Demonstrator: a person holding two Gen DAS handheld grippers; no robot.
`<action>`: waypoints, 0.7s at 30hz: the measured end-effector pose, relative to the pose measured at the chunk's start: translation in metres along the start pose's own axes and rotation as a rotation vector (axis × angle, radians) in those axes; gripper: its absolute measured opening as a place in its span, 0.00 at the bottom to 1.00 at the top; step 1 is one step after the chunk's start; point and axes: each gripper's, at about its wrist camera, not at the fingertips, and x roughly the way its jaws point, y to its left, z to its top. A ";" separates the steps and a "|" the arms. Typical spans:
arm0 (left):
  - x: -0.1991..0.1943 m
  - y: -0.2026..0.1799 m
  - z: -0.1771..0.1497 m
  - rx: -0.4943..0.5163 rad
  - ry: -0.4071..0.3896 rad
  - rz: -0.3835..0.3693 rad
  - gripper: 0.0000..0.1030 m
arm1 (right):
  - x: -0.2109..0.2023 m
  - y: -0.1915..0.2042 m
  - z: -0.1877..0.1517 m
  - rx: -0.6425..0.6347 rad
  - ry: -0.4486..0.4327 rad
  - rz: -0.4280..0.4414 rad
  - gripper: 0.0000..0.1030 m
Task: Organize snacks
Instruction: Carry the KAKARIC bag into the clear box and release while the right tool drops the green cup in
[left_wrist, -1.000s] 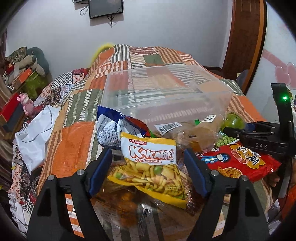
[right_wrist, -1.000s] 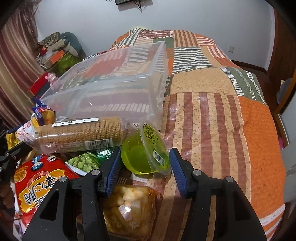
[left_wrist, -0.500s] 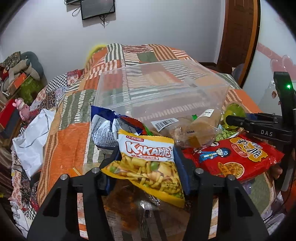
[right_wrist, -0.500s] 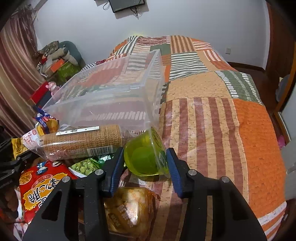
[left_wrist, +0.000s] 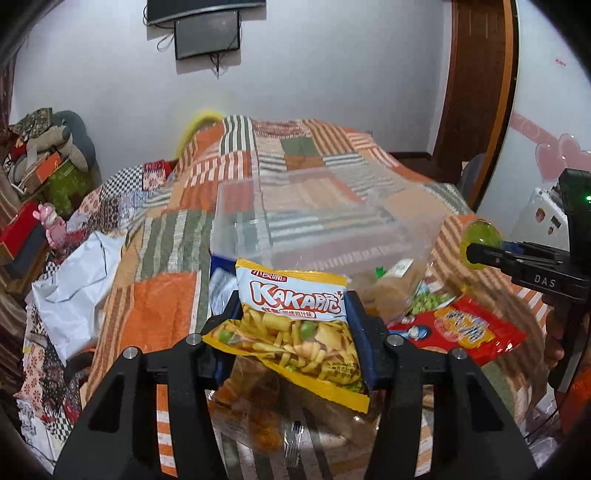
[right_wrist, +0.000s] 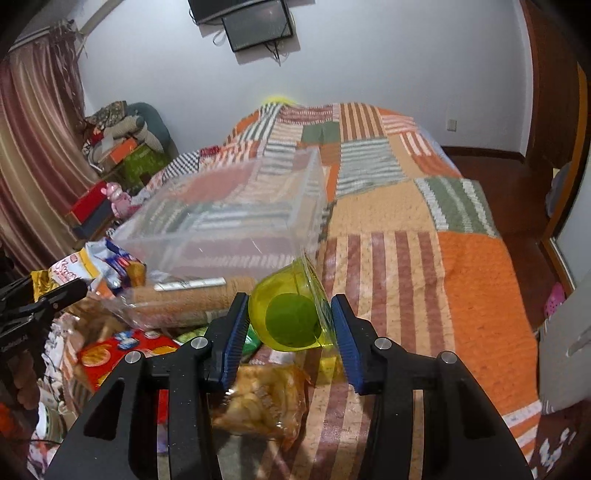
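Observation:
My left gripper (left_wrist: 291, 325) is shut on a yellow and white Kakari snack bag (left_wrist: 295, 321), lifted above the pile of packets. My right gripper (right_wrist: 288, 325) is shut on a green jelly cup (right_wrist: 291, 317), also held off the bed. That cup (left_wrist: 480, 236) and the right gripper show at the right edge of the left wrist view. A clear plastic bin (left_wrist: 325, 221) (right_wrist: 236, 218) stands on the patchwork bedspread just beyond both grippers. A roll of round biscuits (right_wrist: 192, 299) lies against its near wall.
Loose packets lie below: a red noodle bag (left_wrist: 461, 328), green peas (left_wrist: 428, 302), a golden snack bag (right_wrist: 262, 398), a blue and white packet (right_wrist: 110, 262). White plastic bag (left_wrist: 74, 291) lies left. The striped bedspread (right_wrist: 424, 277) stretches right. Boxes and soft toys (right_wrist: 122, 147) crowd the far left.
Both grippers closed on their items, the left on the Kakari bag and the right on the jelly cup, then rose with them off the pile.

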 end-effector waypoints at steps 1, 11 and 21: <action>-0.002 0.000 0.003 0.000 -0.013 -0.005 0.51 | -0.003 0.003 0.003 -0.005 -0.011 0.005 0.41; 0.001 0.003 0.035 -0.004 -0.058 0.005 0.51 | -0.010 0.017 0.025 -0.039 -0.088 0.032 0.41; 0.027 0.014 0.065 -0.033 -0.057 0.003 0.51 | 0.010 0.030 0.050 -0.075 -0.102 0.052 0.41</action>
